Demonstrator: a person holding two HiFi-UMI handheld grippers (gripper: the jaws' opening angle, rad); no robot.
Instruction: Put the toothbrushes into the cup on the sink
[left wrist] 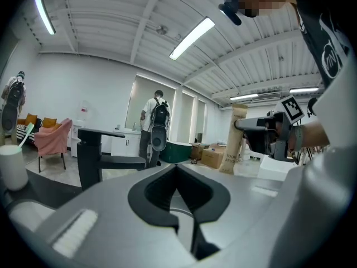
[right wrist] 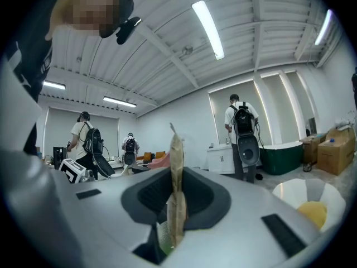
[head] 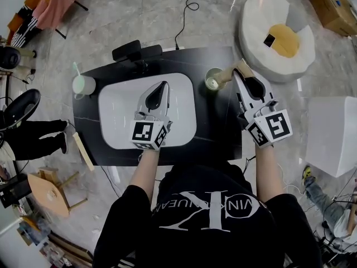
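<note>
Both forearms reach forward, grippers roughly level. The left gripper [head: 163, 85] has its jaws together, empty; the right gripper [head: 236, 75] clamps a paper-wrapped toothbrush [head: 225, 77].

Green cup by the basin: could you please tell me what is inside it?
The brown paper packet, held by the right gripper, seems to dip into the green cup; the cup's bottom is covered.

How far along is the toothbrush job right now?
One green toothbrush already stands in the white cup. The right gripper is shut on a paper-wrapped toothbrush, its end by the green cup. Still to do: lowering it in. The left gripper is empty.
</note>
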